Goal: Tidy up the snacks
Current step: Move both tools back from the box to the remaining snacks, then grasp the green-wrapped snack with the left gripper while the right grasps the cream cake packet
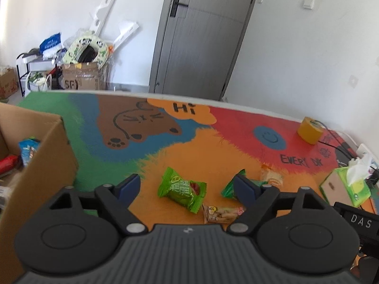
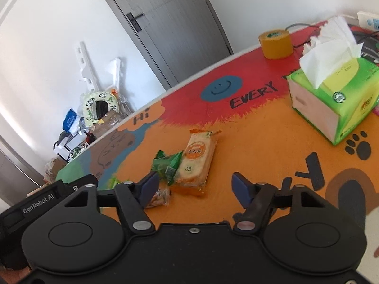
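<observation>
Several wrapped snacks lie on the colourful mat. In the left wrist view a light green packet [image 1: 182, 190] lies between the fingers of my open, empty left gripper [image 1: 187, 187], with a tan cracker packet [image 1: 221, 214], a dark green packet [image 1: 231, 187] and an orange packet [image 1: 272, 177] to its right. A cardboard box [image 1: 35, 165] holding snacks stands at the left. My right gripper [image 2: 195, 184] is open and empty, above the orange rice-cracker packet [image 2: 196, 163], the dark green packet [image 2: 167, 164] and the tan packet [image 2: 160, 196].
A green tissue box [image 2: 336, 104] and a yellow tape roll [image 2: 276, 42] stand at the right with cables behind. The other gripper's black body [image 2: 35, 203] shows at the left. A grey door and floor clutter lie beyond the table's far edge.
</observation>
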`<state>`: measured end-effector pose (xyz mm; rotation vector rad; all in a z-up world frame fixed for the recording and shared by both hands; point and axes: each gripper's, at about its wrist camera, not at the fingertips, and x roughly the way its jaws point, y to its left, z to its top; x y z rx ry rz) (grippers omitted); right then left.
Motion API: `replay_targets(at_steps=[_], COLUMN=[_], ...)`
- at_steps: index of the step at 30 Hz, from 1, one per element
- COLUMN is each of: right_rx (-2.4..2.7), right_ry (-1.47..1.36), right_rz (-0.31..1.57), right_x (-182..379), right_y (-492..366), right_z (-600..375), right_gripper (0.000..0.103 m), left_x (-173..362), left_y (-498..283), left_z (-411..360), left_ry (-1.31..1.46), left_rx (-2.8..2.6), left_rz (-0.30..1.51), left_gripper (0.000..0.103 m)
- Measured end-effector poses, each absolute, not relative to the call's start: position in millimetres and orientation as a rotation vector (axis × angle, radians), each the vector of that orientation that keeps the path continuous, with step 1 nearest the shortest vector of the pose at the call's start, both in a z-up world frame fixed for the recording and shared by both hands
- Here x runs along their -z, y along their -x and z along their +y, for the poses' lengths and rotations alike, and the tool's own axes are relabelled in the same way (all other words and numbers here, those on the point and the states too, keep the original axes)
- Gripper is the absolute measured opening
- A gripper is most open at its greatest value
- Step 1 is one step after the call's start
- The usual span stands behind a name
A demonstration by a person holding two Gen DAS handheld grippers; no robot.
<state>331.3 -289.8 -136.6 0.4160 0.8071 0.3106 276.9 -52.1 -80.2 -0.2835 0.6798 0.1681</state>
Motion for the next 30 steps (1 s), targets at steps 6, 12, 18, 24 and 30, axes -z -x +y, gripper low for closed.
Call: replay_targets(at_steps=[6,12,18,24,30], right_rx=[-0.298,-0.282,-0.279,-0.26,-0.252], right_ry=[-0.399,-0.367,-0.326,-0.24,-0.192], right_rz=[0.851,0.864,0.855,0.849,0.849], right_x=[153,162,165,165,163], right_y=[-352,-366,-374,-373,-367], right_z=[-277,-266,-256,-244,-237], right_gripper=[0.061,0.061,0.062,0.059,0.038], left_x=[100,114,127,129,126], left_y=[-297,-311,-319,-319,-308], left_z=[-51,-50,-55,-60,-57], left_ry=[0.286,0.281,0.268,0.207,0.212], left_rx=[-0.203,-0.217,-0.215,-0.23,-0.206], left_rz=[0.719,0.75,0.771,0.751,0.734], left_gripper=[0.074,0.073,0.073,0.058,0.044])
